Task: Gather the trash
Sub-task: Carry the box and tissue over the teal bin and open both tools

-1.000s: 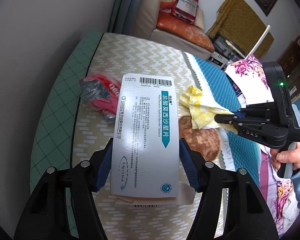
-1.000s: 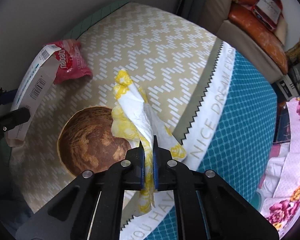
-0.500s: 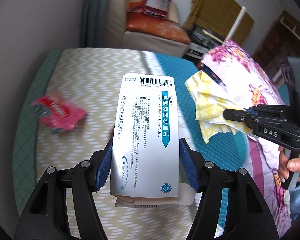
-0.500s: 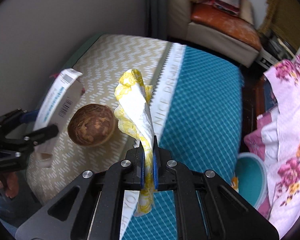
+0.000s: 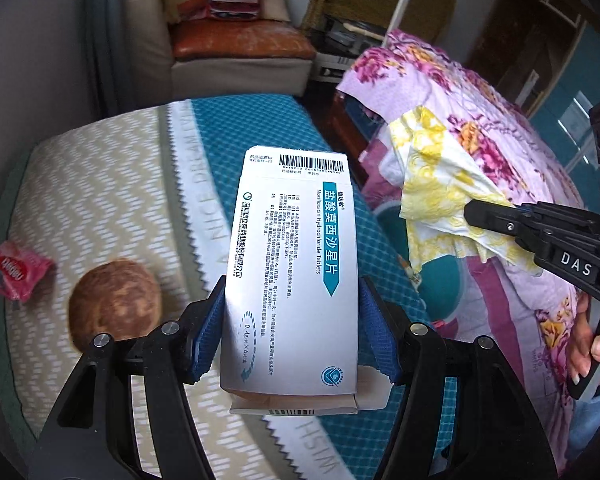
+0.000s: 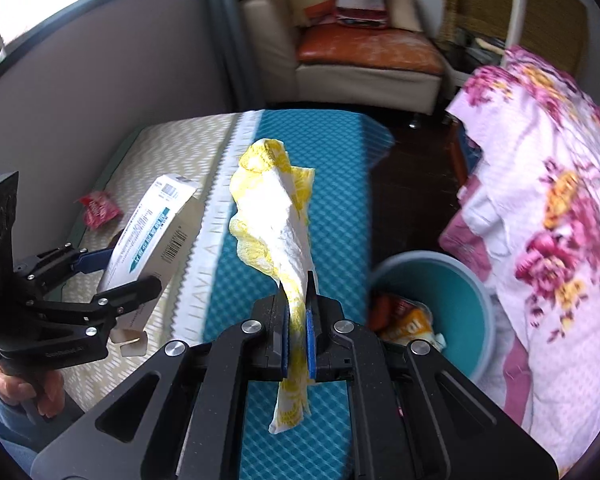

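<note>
My left gripper (image 5: 292, 320) is shut on a white medicine box (image 5: 294, 276) with a barcode and teal label, held above the bed; the box also shows in the right wrist view (image 6: 152, 232). My right gripper (image 6: 298, 320) is shut on a crumpled yellow-and-white napkin (image 6: 276, 220), held up over the teal bedspread; the napkin also shows in the left wrist view (image 5: 440, 184). A teal trash bin (image 6: 460, 300) with wrappers inside stands on the floor just right of the right gripper. A red snack wrapper (image 5: 18, 274) lies on the beige chevron cover.
A brown round bowl-like object (image 5: 114, 304) sits on the beige cover near the wrapper. A pink floral blanket (image 6: 548, 200) is heaped at the right, beside the bin. A sofa with an orange cushion (image 6: 364, 52) stands beyond the bed.
Both grippers have swung right with their loads, away from the beige cover and toward the bed's edge. The trash bin has come closer in the right wrist view.
</note>
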A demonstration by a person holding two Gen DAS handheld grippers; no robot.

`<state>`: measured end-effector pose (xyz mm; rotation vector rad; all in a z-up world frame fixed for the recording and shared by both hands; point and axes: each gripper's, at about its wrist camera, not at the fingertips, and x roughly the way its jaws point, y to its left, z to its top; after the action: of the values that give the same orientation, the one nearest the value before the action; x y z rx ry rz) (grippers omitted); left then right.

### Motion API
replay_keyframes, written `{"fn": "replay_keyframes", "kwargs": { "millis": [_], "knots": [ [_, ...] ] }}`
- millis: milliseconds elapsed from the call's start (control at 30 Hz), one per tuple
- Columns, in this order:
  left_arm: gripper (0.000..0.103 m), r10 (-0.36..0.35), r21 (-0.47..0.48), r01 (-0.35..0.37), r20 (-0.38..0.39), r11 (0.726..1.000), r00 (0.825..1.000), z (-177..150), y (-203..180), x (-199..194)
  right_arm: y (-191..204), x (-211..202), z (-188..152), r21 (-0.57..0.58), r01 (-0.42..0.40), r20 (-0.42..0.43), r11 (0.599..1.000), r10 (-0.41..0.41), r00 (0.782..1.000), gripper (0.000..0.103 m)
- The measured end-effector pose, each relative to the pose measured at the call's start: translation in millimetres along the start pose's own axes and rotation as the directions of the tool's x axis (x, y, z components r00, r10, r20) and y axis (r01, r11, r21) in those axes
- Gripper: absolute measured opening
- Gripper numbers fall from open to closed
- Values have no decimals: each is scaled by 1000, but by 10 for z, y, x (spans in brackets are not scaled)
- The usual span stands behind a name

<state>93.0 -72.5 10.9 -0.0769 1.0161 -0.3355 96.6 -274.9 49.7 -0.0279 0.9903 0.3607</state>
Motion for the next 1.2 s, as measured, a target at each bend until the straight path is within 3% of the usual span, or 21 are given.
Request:
{"fn": "replay_keyframes", "kwargs": {
  "millis": [333,633,1200],
  "knots": [
    [65,-30,112,39,-76,993,997,110,-810,446,-811,-222,-370,147,44,54,988,-52,997,6],
    [65,-21,172,45,-142,984,990,188,-1230,876,-1463,-211,-696,285,63,35,956,-76,997,6],
    [70,-23,230,74,-216,970,976,325,-1748,1467,-1937,2,-895,372,74,-13,925,-75,997,6]
  ]
}}
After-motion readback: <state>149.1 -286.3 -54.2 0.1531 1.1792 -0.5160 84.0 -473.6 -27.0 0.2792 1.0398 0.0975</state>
